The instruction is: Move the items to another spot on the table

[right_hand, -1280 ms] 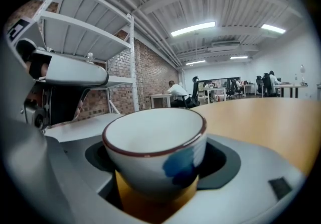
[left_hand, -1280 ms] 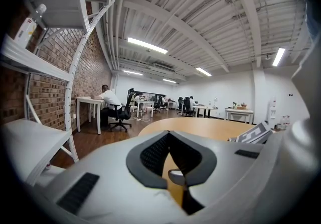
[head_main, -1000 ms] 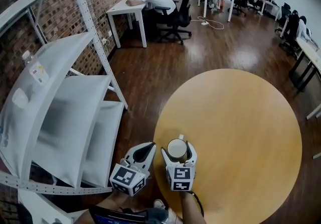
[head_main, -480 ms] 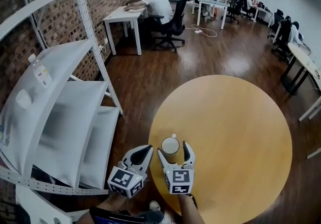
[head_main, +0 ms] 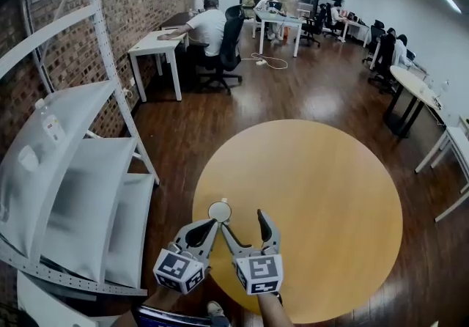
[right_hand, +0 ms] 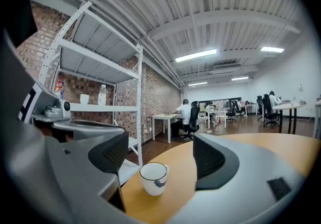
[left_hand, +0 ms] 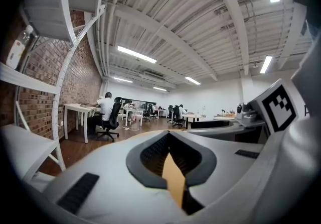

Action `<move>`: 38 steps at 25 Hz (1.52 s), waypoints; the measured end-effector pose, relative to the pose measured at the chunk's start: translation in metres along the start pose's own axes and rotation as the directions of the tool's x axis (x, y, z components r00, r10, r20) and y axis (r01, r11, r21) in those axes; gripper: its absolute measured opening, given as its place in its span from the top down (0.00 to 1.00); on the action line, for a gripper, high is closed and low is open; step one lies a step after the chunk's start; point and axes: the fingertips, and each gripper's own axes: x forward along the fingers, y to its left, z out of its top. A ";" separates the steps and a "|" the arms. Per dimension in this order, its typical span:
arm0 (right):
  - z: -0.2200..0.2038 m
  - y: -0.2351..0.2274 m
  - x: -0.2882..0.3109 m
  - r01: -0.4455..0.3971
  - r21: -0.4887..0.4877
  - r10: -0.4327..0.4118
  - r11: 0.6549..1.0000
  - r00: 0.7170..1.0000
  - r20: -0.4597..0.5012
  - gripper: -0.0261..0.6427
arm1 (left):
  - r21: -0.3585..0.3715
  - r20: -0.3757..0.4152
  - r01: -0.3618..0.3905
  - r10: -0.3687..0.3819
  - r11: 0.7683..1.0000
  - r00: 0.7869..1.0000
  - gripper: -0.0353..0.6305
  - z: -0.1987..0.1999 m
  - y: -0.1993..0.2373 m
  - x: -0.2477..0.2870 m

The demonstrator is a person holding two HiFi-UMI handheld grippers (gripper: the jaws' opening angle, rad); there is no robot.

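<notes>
R claw (head_main: 242,220) backed off cup (head_main: 220,210), narrowing, empty.

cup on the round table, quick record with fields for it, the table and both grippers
cup: white, upright, near the table's left edge
table: round, wooden; only the cup seen on it
right gripper: open, jaws just closing a little, nothing between them; cup stands ahead, apart from it
left gripper: shut, empty
rack: white shelving left of the table
</notes>
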 end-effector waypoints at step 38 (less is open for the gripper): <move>0.053 -0.045 -0.308 0.111 -0.022 -0.108 0.994 0.987 0.120 0.96 | 0.125 0.114 0.171 -0.185 0.977 0.976 0.94 0.058 -0.296 -0.069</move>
